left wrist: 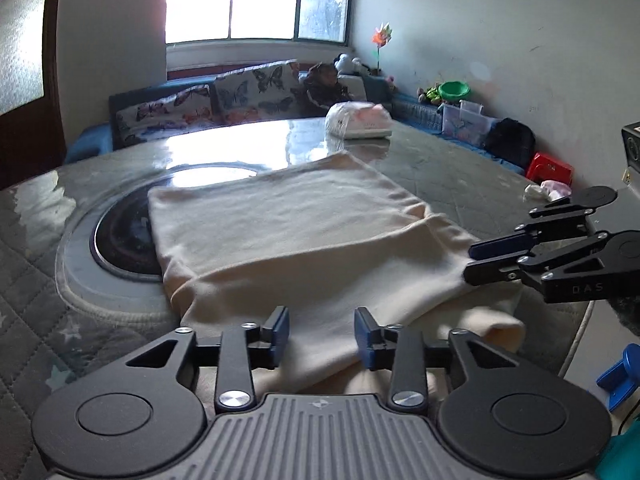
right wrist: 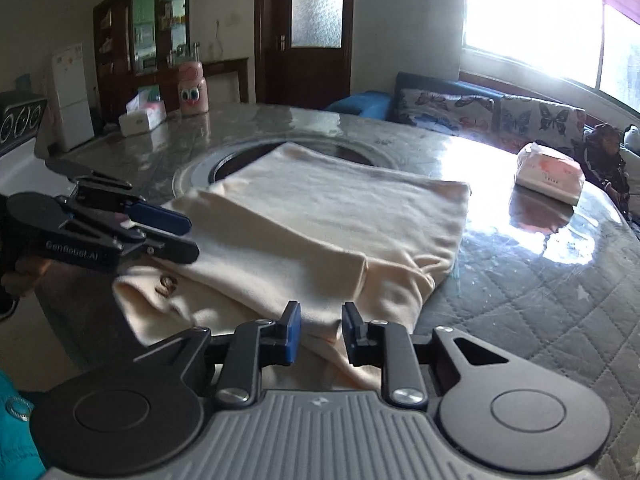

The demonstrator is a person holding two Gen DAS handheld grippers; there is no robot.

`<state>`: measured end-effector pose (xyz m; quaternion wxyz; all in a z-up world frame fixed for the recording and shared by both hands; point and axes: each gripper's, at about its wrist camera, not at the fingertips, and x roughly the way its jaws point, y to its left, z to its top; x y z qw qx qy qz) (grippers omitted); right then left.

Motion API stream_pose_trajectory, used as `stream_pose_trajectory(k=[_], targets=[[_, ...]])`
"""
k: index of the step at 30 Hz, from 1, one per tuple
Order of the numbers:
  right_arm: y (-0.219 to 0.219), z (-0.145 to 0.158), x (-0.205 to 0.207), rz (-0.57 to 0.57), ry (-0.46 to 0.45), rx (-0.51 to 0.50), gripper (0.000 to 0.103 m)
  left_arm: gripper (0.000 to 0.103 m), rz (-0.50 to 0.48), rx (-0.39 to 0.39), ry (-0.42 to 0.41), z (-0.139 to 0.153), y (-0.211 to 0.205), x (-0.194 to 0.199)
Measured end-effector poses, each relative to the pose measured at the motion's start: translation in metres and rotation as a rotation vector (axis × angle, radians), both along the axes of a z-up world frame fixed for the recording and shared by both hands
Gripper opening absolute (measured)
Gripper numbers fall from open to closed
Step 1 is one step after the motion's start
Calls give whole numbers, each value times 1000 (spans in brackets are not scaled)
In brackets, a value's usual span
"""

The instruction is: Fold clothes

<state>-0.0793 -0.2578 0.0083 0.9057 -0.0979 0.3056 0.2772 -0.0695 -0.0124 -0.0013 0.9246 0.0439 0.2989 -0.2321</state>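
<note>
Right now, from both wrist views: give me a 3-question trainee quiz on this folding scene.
1. True or false: the left gripper is clamped on the cream garment.
2. What lies on the table beyond the garment, window side? A) tissue pack B) kettle C) shoe
3. Fill in: the garment partly covers the round ____ cooktop set in the table.

Key: 1 false, jaws stand apart over the cloth; 2 A, the tissue pack; 3 black.

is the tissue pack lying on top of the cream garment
No, the tissue pack sits on the bare glossy table, apart from the folded cream garment.
</note>
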Motion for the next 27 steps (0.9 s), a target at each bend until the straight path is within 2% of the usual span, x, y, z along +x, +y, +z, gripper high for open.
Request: stream_pose_trajectory(k=[3,6,9,15,22,25,27], targets=[[3,-3,3,0,12,22,22,41,-16,-6,5,0,-5,-1],[3,-10,4,-7,18,-4,22,42,-26,17,15,-3,-8,-4],[-2,-4,-1,-3,11,-17,22,49,-43,27,0,3,-2,-12],[-7,7,-18,51,-8,-73,25,56,-113,117,-46,13,9,-40],[-2,9,-38,147,-26,-161,43,56,-208,241,-98,1,2,-68],[-1,8,-44,169,-34,-184,46,56,-229,276,-148,-5,-7,-73],[0,8,-48,181,-44,-197,52,56,-230,296,-177,-9,-13,-72]])
